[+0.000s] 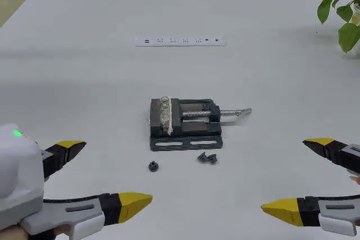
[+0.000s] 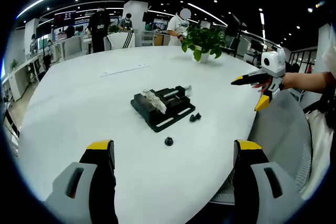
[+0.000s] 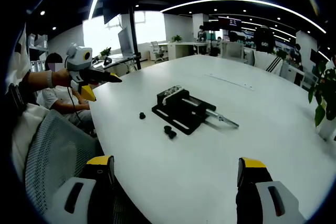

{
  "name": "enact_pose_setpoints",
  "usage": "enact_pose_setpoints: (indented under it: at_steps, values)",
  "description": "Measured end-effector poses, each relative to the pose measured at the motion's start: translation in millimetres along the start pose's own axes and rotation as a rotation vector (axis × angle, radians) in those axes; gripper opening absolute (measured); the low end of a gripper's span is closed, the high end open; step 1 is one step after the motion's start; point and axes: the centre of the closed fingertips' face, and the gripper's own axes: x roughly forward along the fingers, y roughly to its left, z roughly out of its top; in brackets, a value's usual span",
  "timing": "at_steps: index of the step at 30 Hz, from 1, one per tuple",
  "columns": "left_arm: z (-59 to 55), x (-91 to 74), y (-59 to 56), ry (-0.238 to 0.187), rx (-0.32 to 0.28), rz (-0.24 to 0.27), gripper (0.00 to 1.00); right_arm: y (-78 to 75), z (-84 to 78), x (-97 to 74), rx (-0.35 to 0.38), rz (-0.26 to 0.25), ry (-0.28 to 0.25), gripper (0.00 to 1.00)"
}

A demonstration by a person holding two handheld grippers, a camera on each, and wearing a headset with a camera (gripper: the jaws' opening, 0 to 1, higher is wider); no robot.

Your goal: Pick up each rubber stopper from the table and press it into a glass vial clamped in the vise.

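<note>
A black vise (image 1: 185, 125) stands at the middle of the white table (image 1: 84, 71) and clamps clear glass vials (image 1: 165, 108) upright at its left end, their mouths uncovered. In front of it lie dark rubber stoppers: one alone (image 1: 153, 166) and two together (image 1: 207, 157). My left gripper (image 1: 109, 172) hangs open at the near left, empty. The right gripper (image 1: 288, 175) is open and empty at the near right. Both are well short of the stoppers. The left gripper view has the vise (image 2: 163, 106) and the lone stopper (image 2: 168, 141); the right gripper view has the vise (image 3: 184, 108) and the pair (image 3: 169, 131).
A white power strip (image 1: 180, 41) lies across the table beyond the vise. A potted plant (image 1: 344, 15) stands at the far right edge. A grey mesh chair (image 3: 47, 156) sits at the near table edge. People stand and sit in the office behind.
</note>
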Motion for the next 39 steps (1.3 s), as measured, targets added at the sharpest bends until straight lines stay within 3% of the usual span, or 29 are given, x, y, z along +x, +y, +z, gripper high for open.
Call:
enact_pose_setpoints:
  at_steps: [6,17,25,32,39]
  values:
    - [1.1,7.2,5.1,0.055,0.060,-0.016,0.88,0.0,-0.9,-0.6,-0.003,0.001,0.002,0.96]
    - [-6.8,25.9,13.8,0.240,0.259,-0.091,0.70,3.3,-9.4,-0.7,-0.005,0.009,0.021,0.95]
    - [-16.0,45.0,19.2,0.317,0.340,-0.157,0.58,5.5,-14.6,-1.7,-0.008,0.007,0.034,0.93]
    - [-27.6,60.4,16.7,0.397,0.399,-0.210,0.47,6.2,-19.0,-1.5,-0.027,0.000,0.049,0.92]
    - [-37.6,76.0,18.4,0.462,0.455,-0.232,0.34,8.3,-23.2,-0.2,-0.016,0.000,0.053,0.91]
